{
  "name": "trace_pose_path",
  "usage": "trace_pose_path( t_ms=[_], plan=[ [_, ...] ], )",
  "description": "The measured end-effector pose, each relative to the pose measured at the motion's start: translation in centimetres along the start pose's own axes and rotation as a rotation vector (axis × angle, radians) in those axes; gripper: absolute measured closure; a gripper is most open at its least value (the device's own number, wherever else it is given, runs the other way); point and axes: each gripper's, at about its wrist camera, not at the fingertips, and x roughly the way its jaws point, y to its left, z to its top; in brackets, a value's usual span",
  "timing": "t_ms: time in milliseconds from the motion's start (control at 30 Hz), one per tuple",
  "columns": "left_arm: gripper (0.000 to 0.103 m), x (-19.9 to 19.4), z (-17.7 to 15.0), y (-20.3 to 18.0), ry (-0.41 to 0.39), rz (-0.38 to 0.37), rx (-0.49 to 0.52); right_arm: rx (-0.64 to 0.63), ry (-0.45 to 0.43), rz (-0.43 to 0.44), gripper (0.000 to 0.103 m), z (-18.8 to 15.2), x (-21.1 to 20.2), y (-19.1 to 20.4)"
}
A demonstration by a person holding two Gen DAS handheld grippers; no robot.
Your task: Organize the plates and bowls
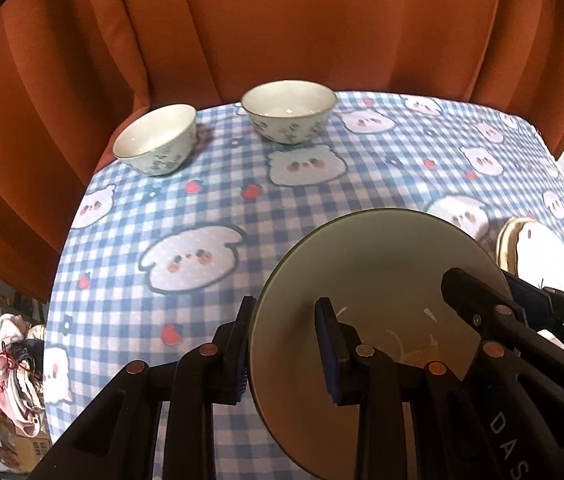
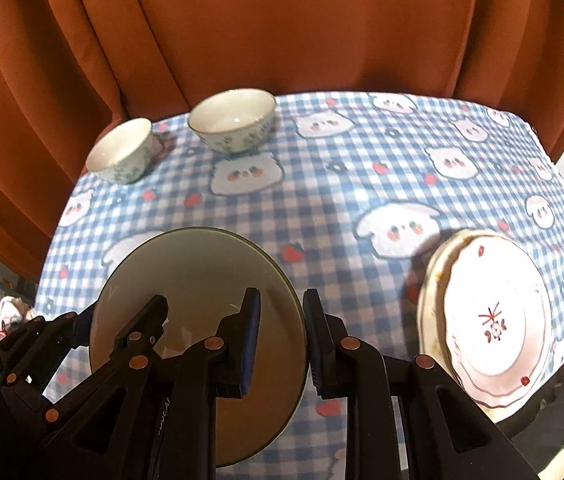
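Both grippers pinch opposite rims of one large bowl (image 1: pixel 381 320), sharing its weight: left gripper (image 1: pixel 282 348) low-centre in its view, right gripper (image 2: pixel 282 344) low-centre in its own, the stacked plates (image 2: pixel 493 320) lower right.

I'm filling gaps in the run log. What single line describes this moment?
left claw: shut on large bowl rim | right claw: shut on opposite rim | small bowls: two at back | plates: stacked right
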Motion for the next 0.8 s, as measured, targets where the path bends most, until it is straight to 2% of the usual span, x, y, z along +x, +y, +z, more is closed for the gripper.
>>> trace_pose_path(
  t_ms=[567, 800],
  plan=[
    [0.075, 3.2, -2.2, -4.1, 0.108, 0.042, -0.061, -0.065, 0.106, 0.052, 0.077, -1.9, 3.9, -4.4],
    [0.075, 3.4, -1.9, -4.7, 0.086, 0.089, -0.07, -0.087, 0.108, 0.079, 0.078, -1.5, 5.0, -5.2]
  ],
)
